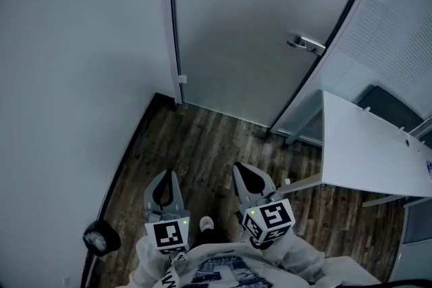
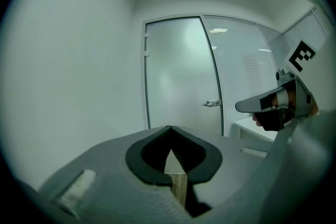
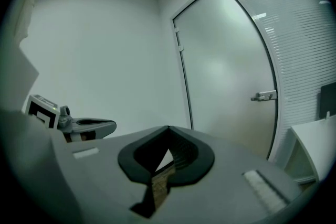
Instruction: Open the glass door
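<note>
The frosted glass door (image 1: 250, 30) stands closed ahead in a dark frame, with its metal lever handle (image 1: 307, 44) at the right edge. My left gripper (image 1: 167, 173) and right gripper (image 1: 241, 166) are held side by side low over the wood floor, well short of the door, both shut and empty. In the left gripper view the door (image 2: 178, 76) and handle (image 2: 212, 103) lie straight ahead beyond the closed tips (image 2: 168, 127). In the right gripper view the handle (image 3: 264, 96) is up and to the right of the closed tips (image 3: 168, 126).
A white table (image 1: 364, 152) juts in at the right, with a dark chair (image 1: 391, 108) behind it and a blinded glass partition (image 1: 398, 23) beside the door. A plain wall (image 1: 74, 77) runs along the left. A small black object (image 1: 101, 238) sits on the floor at lower left.
</note>
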A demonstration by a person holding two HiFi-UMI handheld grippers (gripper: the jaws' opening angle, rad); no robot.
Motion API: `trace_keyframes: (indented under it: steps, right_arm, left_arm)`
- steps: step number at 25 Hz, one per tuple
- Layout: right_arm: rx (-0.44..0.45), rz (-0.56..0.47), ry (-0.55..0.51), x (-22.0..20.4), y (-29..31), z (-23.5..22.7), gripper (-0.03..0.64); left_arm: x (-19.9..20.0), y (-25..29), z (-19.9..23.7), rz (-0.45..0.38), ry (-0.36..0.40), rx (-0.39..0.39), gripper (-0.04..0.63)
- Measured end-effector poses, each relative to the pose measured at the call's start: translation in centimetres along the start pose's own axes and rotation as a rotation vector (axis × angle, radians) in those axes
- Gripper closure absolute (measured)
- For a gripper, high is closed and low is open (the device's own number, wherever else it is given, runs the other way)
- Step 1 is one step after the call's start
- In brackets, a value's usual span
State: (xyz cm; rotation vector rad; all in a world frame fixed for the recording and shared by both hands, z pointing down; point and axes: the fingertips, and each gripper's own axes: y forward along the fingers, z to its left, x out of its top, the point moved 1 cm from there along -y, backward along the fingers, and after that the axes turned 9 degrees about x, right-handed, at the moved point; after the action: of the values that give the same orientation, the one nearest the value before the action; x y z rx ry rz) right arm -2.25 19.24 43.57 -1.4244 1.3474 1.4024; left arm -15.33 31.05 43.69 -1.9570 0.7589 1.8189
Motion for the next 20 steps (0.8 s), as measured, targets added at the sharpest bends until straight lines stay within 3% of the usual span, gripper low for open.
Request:
trace_keyframes:
  steps: [3, 11, 20]
  right_arm:
    - [-0.002, -0.006, 0.007, 0.2, 2.1, -0.4, 0.611]
    - [-0.025, 0.005, 0.039, 0.2, 5.0, -2.9, 0.611]
    - [-0.098, 0.005, 0.081, 0.2, 7.4, -10.6, 0.611]
  left_arm:
    - [0.8, 1.8, 0.8, -0.009, -0.023, -0.008, 0.594]
    - [-0.2, 5.4, 0.6, 0.015, 0.018, -0.042, 0.594]
    - [-0.9, 13.1, -3.2, 0.039, 0.037, -0.110, 0.594]
